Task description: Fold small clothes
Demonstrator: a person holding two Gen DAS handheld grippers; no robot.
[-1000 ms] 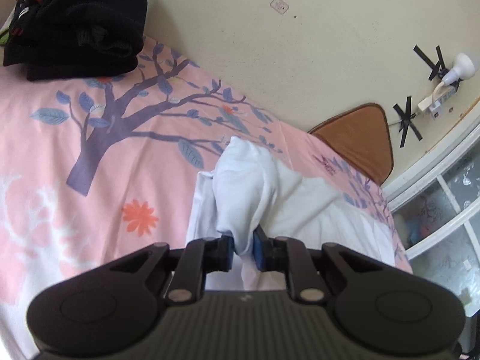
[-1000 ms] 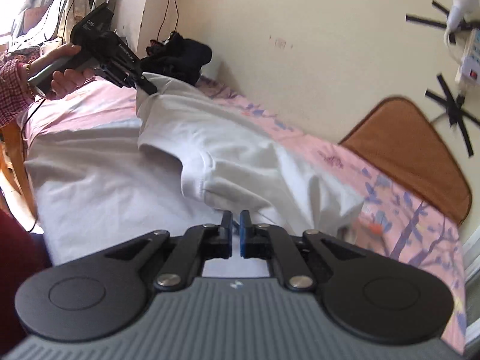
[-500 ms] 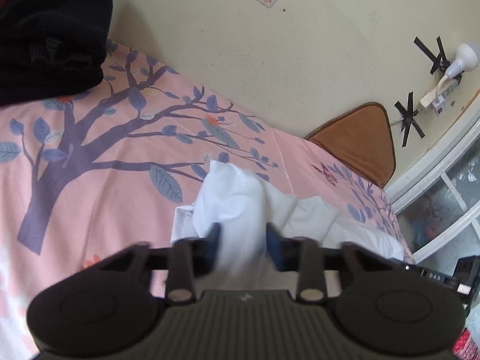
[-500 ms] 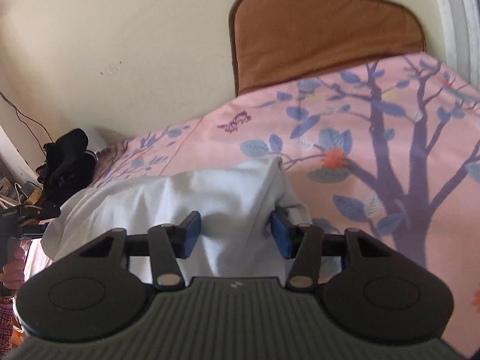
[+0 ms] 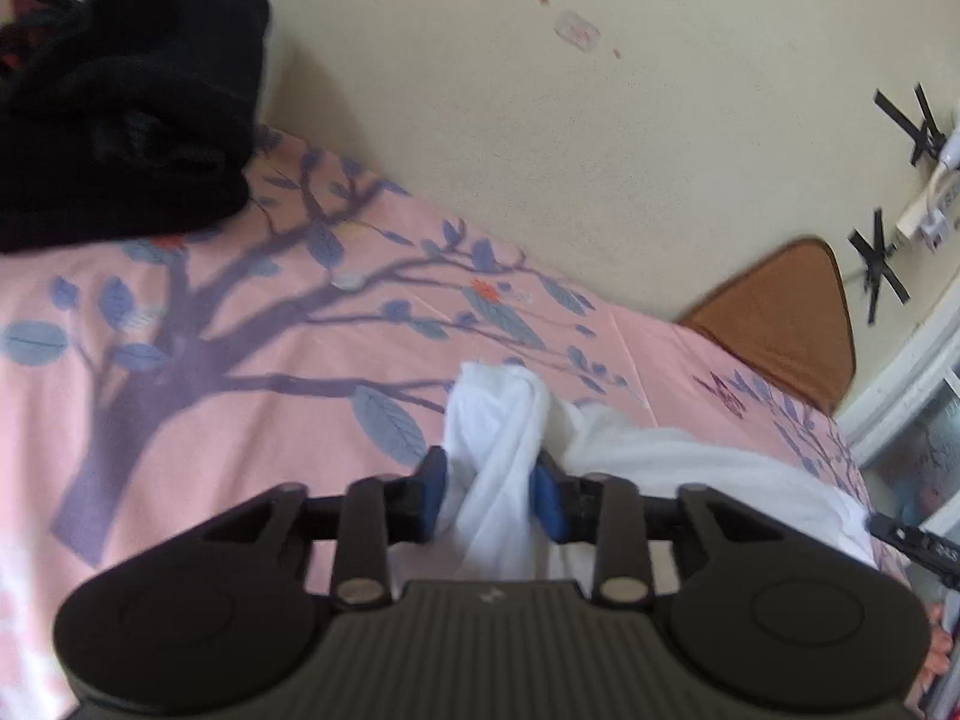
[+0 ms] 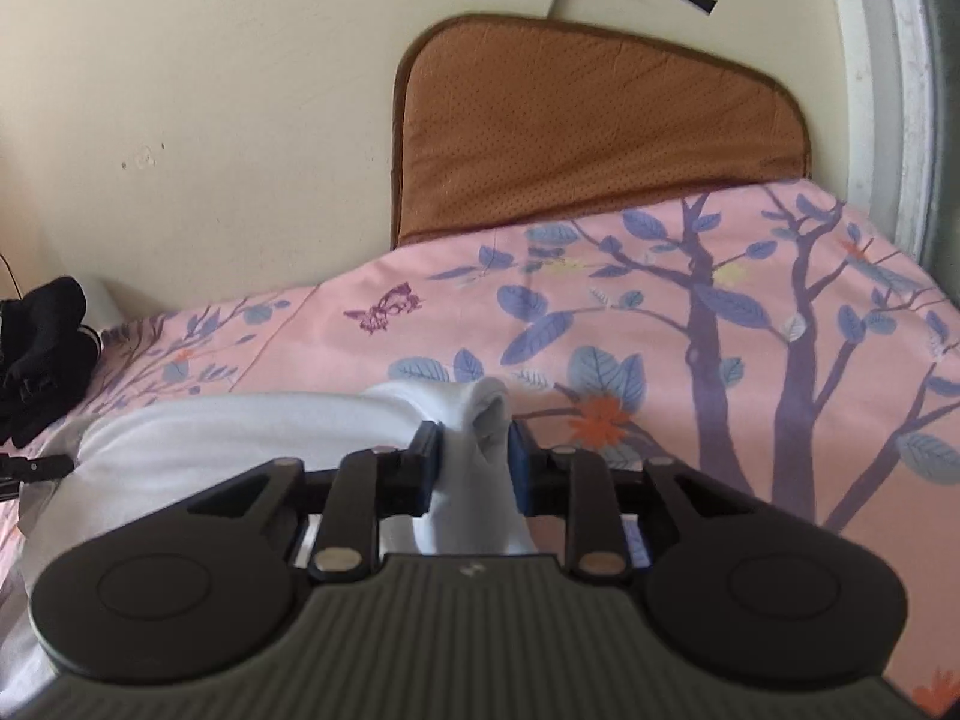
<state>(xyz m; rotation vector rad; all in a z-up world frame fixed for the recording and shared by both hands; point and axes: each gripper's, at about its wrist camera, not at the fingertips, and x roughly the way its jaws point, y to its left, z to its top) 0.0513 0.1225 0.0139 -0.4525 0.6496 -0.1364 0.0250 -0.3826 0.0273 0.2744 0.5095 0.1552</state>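
Bed [image 5: 252, 396]: pink sheet printed with purple trees.
Wall edge: brown mat [image 6: 588, 132] standing against it.
Far corner: black clothes pile [image 5: 120, 114].
Middle: white garment [image 6: 240, 426], bunched.

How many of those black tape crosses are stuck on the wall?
2 in the left wrist view: an upper black tape cross near the white plug, and a lower one above the brown mat. The right wrist view shows only one; others may lie outside the frames.

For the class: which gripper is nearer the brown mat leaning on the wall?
Right. The right gripper, clamping the white garment, faces the brown mat closely; from the left gripper the mat sits small, far right.
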